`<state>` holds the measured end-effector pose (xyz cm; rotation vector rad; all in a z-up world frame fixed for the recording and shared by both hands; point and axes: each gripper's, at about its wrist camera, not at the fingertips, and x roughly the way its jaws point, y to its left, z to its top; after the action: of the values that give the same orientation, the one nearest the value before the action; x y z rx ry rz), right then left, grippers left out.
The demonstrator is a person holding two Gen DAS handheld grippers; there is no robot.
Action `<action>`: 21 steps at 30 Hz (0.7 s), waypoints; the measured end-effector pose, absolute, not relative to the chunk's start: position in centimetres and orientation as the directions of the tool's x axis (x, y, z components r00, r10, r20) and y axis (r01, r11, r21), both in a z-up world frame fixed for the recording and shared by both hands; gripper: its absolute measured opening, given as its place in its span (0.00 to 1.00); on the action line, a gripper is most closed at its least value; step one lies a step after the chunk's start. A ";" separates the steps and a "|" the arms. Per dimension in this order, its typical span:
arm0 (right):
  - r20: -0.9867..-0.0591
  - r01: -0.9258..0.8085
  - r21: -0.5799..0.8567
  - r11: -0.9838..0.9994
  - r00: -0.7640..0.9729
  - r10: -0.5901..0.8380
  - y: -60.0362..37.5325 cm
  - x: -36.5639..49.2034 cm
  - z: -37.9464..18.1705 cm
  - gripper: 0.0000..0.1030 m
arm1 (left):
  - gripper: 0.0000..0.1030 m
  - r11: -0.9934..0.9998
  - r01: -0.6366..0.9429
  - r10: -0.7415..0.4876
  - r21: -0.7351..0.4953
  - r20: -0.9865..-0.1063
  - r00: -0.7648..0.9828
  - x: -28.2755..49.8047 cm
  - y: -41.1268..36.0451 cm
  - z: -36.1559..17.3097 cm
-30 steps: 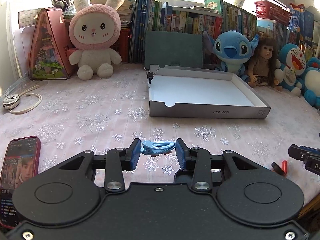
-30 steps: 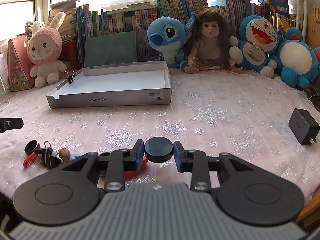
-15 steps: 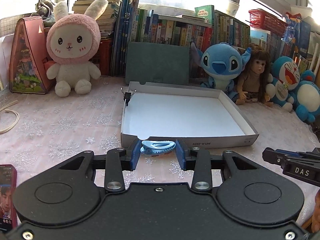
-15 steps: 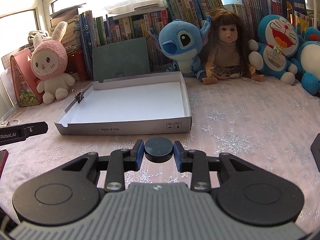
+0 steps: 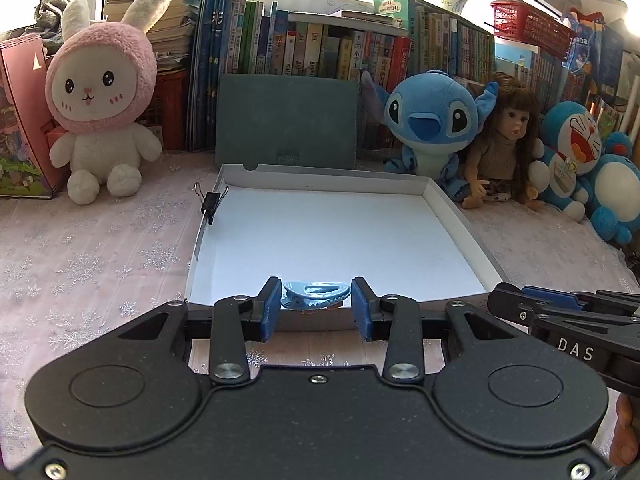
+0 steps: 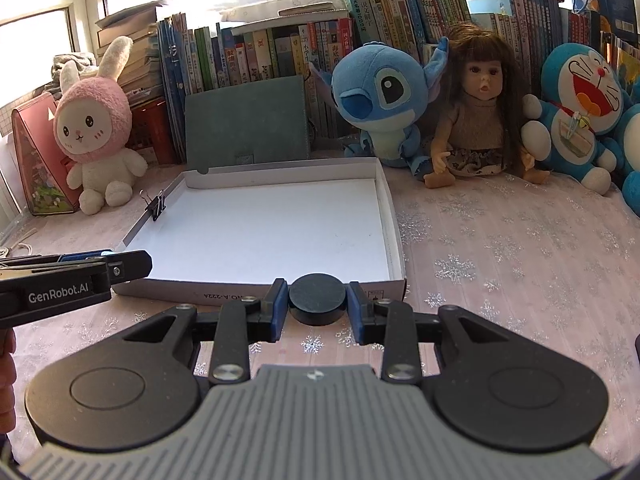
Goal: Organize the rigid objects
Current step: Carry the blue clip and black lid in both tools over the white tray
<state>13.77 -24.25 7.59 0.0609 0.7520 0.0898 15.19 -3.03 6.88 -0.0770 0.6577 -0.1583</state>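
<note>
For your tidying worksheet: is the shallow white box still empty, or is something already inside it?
Empty inside: the white box shows a bare floor in both views. Only a black binder clip grips its left wall.

My left gripper's (image 5: 315,309) body hides the near wall of the white box (image 5: 456,210) and the table beneath. The lower edge of the blue hair clip (image 5: 316,297) is lost behind the fingers (image 5: 269,308). The right gripper (image 5: 560,312) runs off the right edge. The book spines (image 5: 320,52) are too small to read.

Black disc (image 6: 317,298) between tool (image 6: 317,307) pads
</note>
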 end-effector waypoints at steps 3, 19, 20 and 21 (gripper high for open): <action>-0.692 -0.062 0.071 0.996 0.716 0.094 -23.8 14.9 7.4 0.37 | 0.35 0.983 0.126 -0.184 -0.136 -0.620 0.763 16.4 -3.2 6.2; -0.732 -0.058 0.030 0.998 0.678 0.061 -21.9 20.2 6.0 0.37 | 0.35 0.989 0.100 -0.146 -0.108 -0.652 0.744 22.0 -4.5 5.1; -0.733 -0.056 0.029 0.998 0.678 0.059 -21.9 20.6 5.9 0.37 | 0.35 0.989 0.097 -0.146 -0.111 -0.656 0.740 22.4 -4.5 5.0; -0.733 -0.054 0.027 0.998 0.678 0.057 -21.9 21.0 5.9 0.37 | 0.35 0.989 0.097 -0.148 -0.114 -0.659 0.737 22.7 -4.5 4.9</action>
<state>21.00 -21.89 5.89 0.0037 0.8237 0.0622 22.73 -4.52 4.93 -0.0740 0.7299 -0.1345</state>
